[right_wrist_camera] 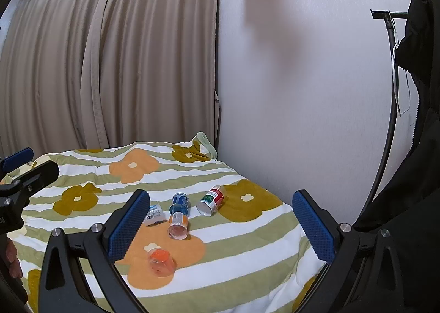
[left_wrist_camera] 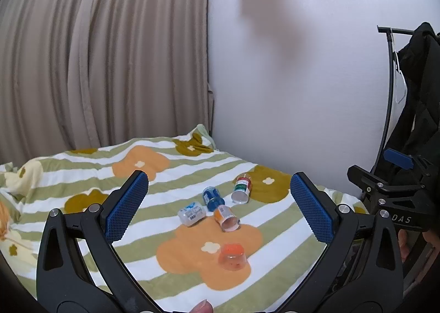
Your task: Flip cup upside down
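Left tongs (left_wrist_camera: 218, 204) and right tongs (right_wrist_camera: 220, 223) both stand wide, holding nothing, above the bed (left_wrist_camera: 82, 175). Nearest, an orange-topped clear cup (left_wrist_camera: 231, 256) sits mouth-down on an orange flower print toward the bed's near edge. Beyond it lie four small cups on their sides: orange (left_wrist_camera: 227, 216), white (left_wrist_camera: 191, 213), blue (left_wrist_camera: 212, 197) and, farthest, red-and-green (left_wrist_camera: 242, 189) near the wall-side edge.

I see the cup (left_wrist_camera: 231, 257) (right_wrist_camera: 160, 262), small, clear plastic with an orange tint, resting on my bedspread's big orange flower. Its orange flat base faces up and away, its wider mouth down toward the cover, slightly tilted. It sits nearest me, apart from the other containers.
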Motion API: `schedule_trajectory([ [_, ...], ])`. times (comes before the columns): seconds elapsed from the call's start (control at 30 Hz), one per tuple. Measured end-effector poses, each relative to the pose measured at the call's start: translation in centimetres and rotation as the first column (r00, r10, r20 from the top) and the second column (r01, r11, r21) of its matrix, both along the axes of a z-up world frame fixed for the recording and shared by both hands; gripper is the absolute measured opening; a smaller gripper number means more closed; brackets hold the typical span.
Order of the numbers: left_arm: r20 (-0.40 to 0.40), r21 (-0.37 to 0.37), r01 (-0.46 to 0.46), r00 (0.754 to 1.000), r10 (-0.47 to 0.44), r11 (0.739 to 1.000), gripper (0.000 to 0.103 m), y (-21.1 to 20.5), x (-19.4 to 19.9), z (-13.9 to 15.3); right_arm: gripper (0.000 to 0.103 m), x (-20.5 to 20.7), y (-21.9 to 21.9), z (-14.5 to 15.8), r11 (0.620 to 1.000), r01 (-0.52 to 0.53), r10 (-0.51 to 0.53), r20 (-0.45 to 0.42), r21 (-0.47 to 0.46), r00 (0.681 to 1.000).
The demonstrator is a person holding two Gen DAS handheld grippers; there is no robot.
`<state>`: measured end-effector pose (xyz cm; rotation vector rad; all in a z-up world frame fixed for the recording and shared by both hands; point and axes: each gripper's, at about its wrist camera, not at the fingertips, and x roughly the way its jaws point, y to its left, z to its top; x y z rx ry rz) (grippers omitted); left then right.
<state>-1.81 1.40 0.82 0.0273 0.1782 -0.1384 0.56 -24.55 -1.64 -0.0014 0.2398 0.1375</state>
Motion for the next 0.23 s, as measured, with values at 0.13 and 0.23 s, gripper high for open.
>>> schedule_trajectory([
  [0.13,0.007,-0.001,0.003,1.000,-0.003,1.000,0.103,-0.16,0.05,-0.01,0.103,-0.02,0.04,0.01,1.000,0.000,0.000,-0.001,0.001,1.000],
  [0.23,0.031,0.003,-0.003,1.000,0.003,1.000,0.103,-0.21,-0.27,-0.06,0.103,-0.14,-0.03,0.03,1.000,0.000,0.000,-0.002,0.000,1.000],
])
